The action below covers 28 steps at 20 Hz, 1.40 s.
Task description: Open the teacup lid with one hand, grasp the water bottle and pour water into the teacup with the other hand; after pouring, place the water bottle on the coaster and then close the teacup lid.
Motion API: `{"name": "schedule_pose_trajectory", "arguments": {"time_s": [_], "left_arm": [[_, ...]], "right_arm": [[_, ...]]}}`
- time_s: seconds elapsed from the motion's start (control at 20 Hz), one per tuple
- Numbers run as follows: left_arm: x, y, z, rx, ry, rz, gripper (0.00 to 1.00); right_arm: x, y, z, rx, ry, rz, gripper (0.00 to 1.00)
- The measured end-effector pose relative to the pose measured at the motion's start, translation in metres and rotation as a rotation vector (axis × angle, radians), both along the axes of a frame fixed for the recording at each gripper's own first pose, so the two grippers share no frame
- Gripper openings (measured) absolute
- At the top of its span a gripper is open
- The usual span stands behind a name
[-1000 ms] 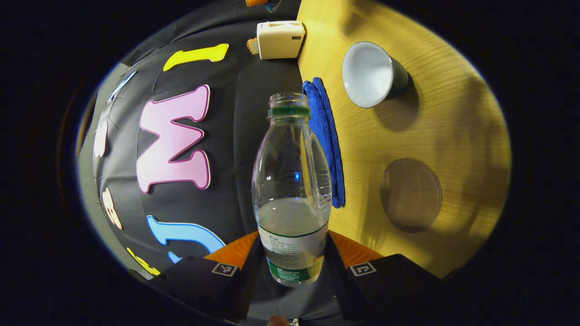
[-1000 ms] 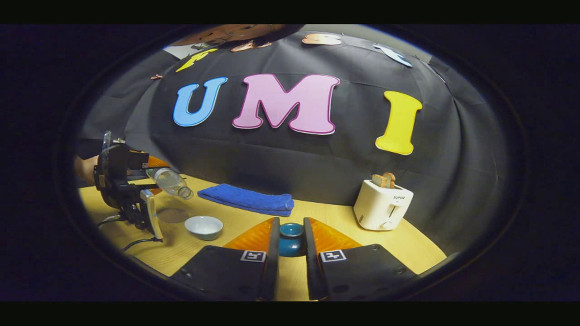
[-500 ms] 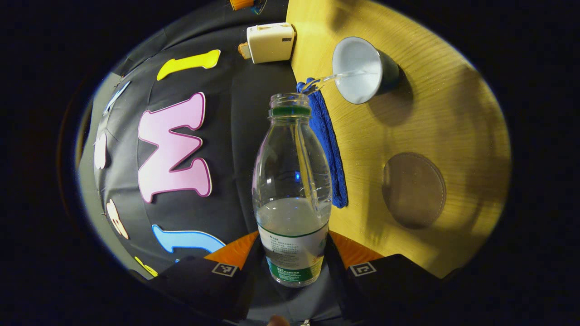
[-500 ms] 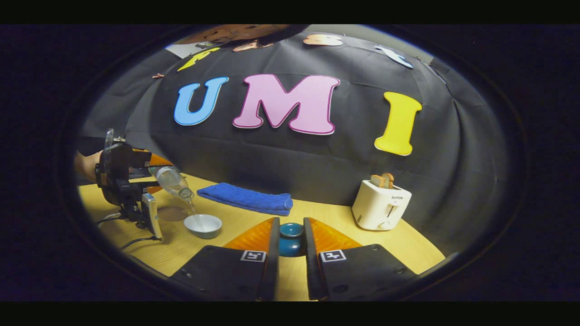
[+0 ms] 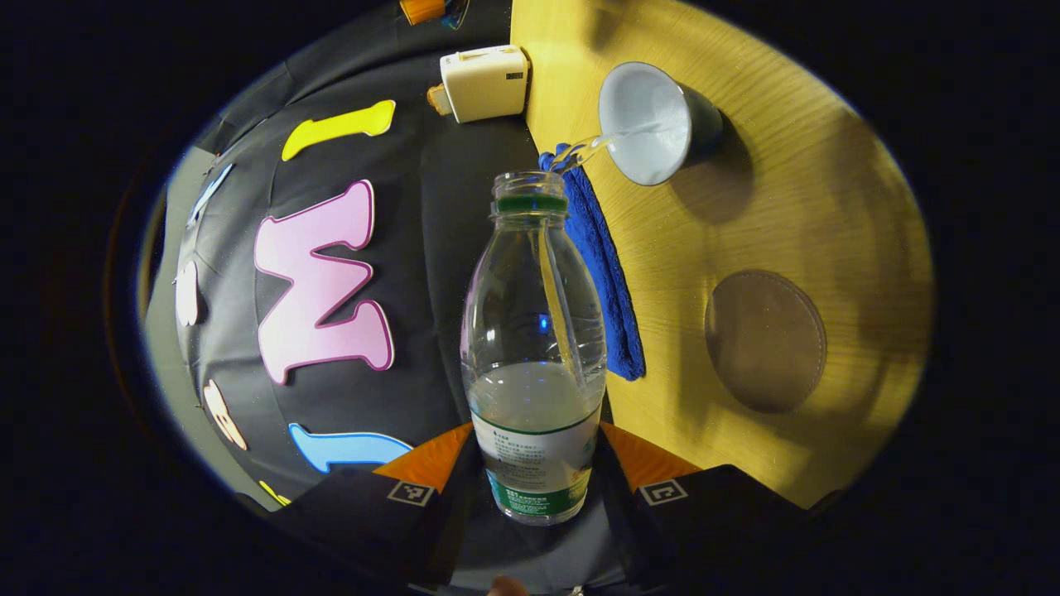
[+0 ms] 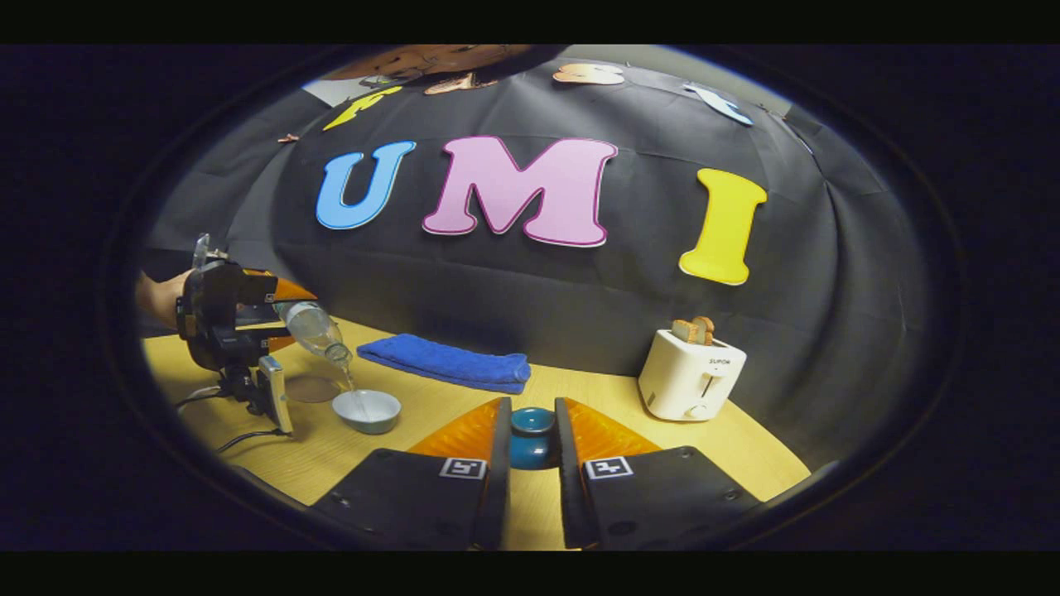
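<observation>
My left gripper (image 5: 534, 480) is shut on a clear, uncapped water bottle (image 5: 532, 348) with a green neck ring, tipped over sideways. A thin stream of water runs from its mouth into the open teacup (image 5: 646, 122), white inside and dark outside. In the right gripper view the same bottle (image 6: 313, 329) pours down into the teacup (image 6: 367, 409) at the far left, held by the left gripper (image 6: 222, 319) and a hand. My right gripper (image 6: 531, 443) is shut on the dark teal teacup lid (image 6: 532, 437), held above the table. The round brown coaster (image 5: 766, 339) lies bare beside the cup.
A folded blue towel (image 6: 447, 362) lies along the table's back edge by the black cloth wall. A white toaster (image 6: 691, 377) with toast stands at the right. Cables (image 6: 240, 439) trail on the wooden table (image 6: 431, 410) under the left gripper.
One second ago the bottle was tilted with no water leaving it; the stream started half a second ago and still runs. The bottle has tipped a little further. The right gripper holds still.
</observation>
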State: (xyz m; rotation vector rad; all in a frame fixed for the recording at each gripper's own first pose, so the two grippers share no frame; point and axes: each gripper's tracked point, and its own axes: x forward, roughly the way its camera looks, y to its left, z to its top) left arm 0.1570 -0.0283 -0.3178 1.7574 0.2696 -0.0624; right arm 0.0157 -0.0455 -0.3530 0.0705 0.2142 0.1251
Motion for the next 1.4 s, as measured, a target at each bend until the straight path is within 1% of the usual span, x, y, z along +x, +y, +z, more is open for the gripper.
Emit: {"name": "schedule_pose_trajectory", "arguments": {"time_s": [0.05, 0.1, 0.15, 0.25, 0.3, 0.35, 0.4, 0.55, 0.6, 0.65, 0.9, 0.95, 1.05, 1.1, 1.2, 1.25, 1.3, 1.4], "left_arm": [[0.000, -0.002, 0.001, 0.005, -0.003, -0.004, 0.74], [0.001, -0.002, 0.002, 0.009, -0.005, -0.009, 0.74], [0.002, -0.002, 0.002, 0.014, -0.002, -0.011, 0.74], [0.004, 0.000, 0.004, 0.030, -0.009, -0.014, 0.74], [0.005, 0.000, 0.006, 0.041, -0.013, -0.019, 0.74], [0.006, 0.001, 0.008, 0.050, -0.018, -0.024, 0.74], [0.008, 0.001, 0.012, 0.058, -0.025, -0.030, 0.74], [0.013, 0.001, 0.016, 0.092, -0.031, -0.046, 0.74], [0.014, 0.002, 0.018, 0.105, -0.032, -0.054, 0.74], [0.016, 0.001, 0.019, 0.116, -0.032, -0.062, 0.74], [0.022, 0.001, 0.029, 0.157, -0.051, -0.090, 0.74], [0.023, -0.001, 0.030, 0.159, -0.057, -0.097, 0.74], [0.024, -0.005, 0.034, 0.166, -0.071, -0.119, 0.74], [0.025, -0.007, 0.037, 0.173, -0.075, -0.130, 0.74], [0.027, -0.010, 0.041, 0.191, -0.085, -0.146, 0.74], [0.029, -0.010, 0.042, 0.200, -0.092, -0.153, 0.74], [0.030, -0.012, 0.044, 0.207, -0.097, -0.160, 0.74], [0.031, -0.015, 0.049, 0.221, -0.110, -0.181, 0.74]], "right_arm": [[0.000, 0.000, 0.000, -0.001, 0.000, 0.001, 0.24], [0.000, 0.000, 0.000, -0.002, 0.000, 0.002, 0.29], [-0.001, 0.000, 0.000, -0.004, -0.001, 0.002, 0.24], [0.000, 0.000, 0.001, -0.003, -0.003, 0.003, 0.24], [0.000, 0.000, 0.000, -0.001, -0.004, 0.003, 0.29], [0.000, 0.000, 0.000, 0.002, -0.003, 0.003, 0.28], [0.000, 0.000, -0.001, 0.003, -0.001, 0.002, 0.24], [0.001, -0.001, 0.000, 0.002, -0.005, 0.001, 0.24], [0.001, -0.001, 0.000, 0.001, -0.008, 0.000, 0.29], [0.001, -0.001, 0.001, 0.000, -0.011, -0.001, 0.24], [0.000, -0.003, 0.003, 0.000, -0.022, -0.005, 0.24], [0.001, -0.004, 0.004, 0.000, -0.023, -0.007, 0.29], [0.000, -0.006, 0.005, 0.003, -0.029, -0.010, 0.28], [0.000, -0.006, 0.005, 0.007, -0.030, -0.011, 0.34], [-0.003, -0.007, 0.005, 0.012, -0.030, -0.012, 0.24], [-0.003, -0.008, 0.005, 0.010, -0.030, -0.013, 0.24], [-0.004, -0.008, 0.005, 0.008, -0.033, -0.012, 0.34], [-0.006, -0.008, 0.006, -0.003, -0.039, -0.008, 0.24]]}}
